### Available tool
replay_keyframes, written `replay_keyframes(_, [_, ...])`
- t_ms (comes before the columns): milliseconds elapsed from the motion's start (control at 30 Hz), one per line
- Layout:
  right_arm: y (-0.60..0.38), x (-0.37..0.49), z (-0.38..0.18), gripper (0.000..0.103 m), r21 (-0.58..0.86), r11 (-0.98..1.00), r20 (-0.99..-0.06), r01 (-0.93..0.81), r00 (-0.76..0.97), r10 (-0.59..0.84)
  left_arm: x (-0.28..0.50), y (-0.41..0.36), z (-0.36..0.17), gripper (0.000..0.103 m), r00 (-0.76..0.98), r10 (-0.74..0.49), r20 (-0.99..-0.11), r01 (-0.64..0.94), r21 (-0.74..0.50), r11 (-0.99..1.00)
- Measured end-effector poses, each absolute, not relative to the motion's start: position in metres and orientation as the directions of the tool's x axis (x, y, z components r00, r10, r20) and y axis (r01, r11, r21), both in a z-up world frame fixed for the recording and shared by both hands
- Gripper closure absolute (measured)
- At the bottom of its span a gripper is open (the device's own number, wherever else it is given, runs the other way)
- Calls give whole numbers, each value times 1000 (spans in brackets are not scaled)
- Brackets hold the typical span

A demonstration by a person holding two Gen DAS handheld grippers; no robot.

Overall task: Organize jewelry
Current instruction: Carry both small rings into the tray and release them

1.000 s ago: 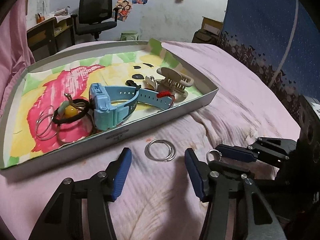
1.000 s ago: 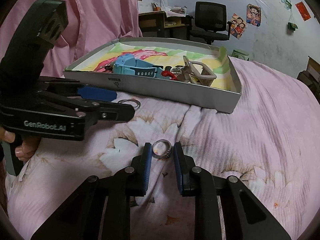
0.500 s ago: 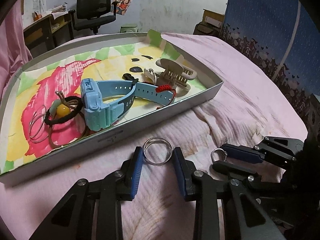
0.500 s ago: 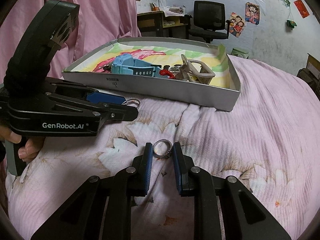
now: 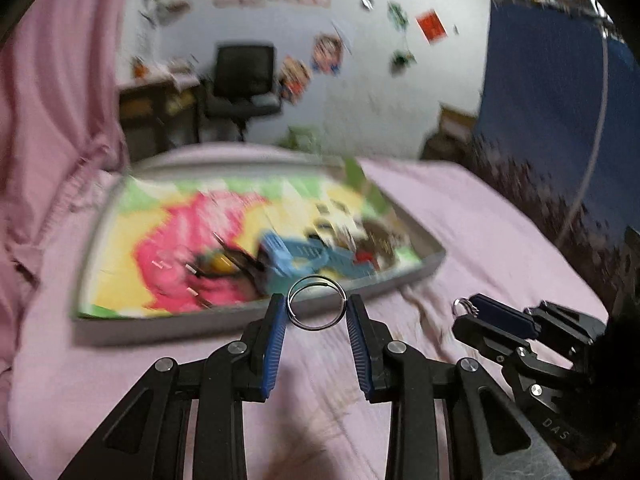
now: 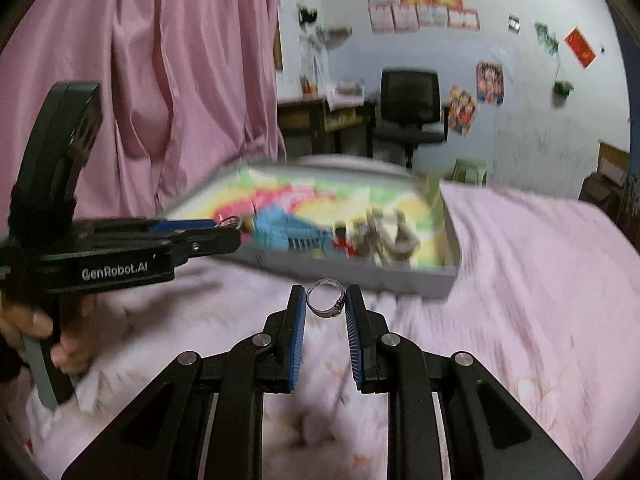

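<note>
Between the blue pads of our left gripper (image 5: pixel 317 312) sits a thin wire hoop (image 5: pixel 317 302), pinched at both sides and held up in front of the grey tray (image 5: pixel 256 316). Our right gripper (image 6: pixel 326 304) clamps a small silver ring (image 6: pixel 325 298) the same way, above the pink bedspread (image 6: pixel 540 300). The tray's contents (badly blurred) include something light blue (image 5: pixel 296 258).

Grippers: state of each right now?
Left gripper: shut on the thin wire ring, lifted off the bed.
Right gripper: shut on the silver finger ring, also lifted.
</note>
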State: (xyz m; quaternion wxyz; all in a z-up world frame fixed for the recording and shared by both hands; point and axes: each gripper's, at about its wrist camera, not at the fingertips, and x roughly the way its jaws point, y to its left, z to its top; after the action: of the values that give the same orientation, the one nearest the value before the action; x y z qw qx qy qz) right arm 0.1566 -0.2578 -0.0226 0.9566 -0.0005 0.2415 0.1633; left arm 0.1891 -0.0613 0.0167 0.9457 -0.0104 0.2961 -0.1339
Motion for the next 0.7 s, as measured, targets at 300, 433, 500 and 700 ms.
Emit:
replay_keyframes(300, [-236, 162, 16, 85, 86, 954, -255, -287, 919, 299, 176, -31, 55, 74, 933, -92, -347, 80, -48, 996])
replay_keyframes(433, [-227, 181, 19, 85, 112, 955, -224, -275, 929, 294, 184, -20, 60, 74, 951, -45, -305, 29, -55, 998])
replay_keyframes(500, [-222, 190, 17, 85, 116, 956, -220, -268, 932, 288, 187, -16, 59, 74, 955, -22, -296, 7, -52, 999])
replay_keyframes(700, [-212, 216, 8, 85, 124, 960, -227, -250, 935, 273, 209, -3, 50, 74, 951, 22, -310, -45, -68, 997])
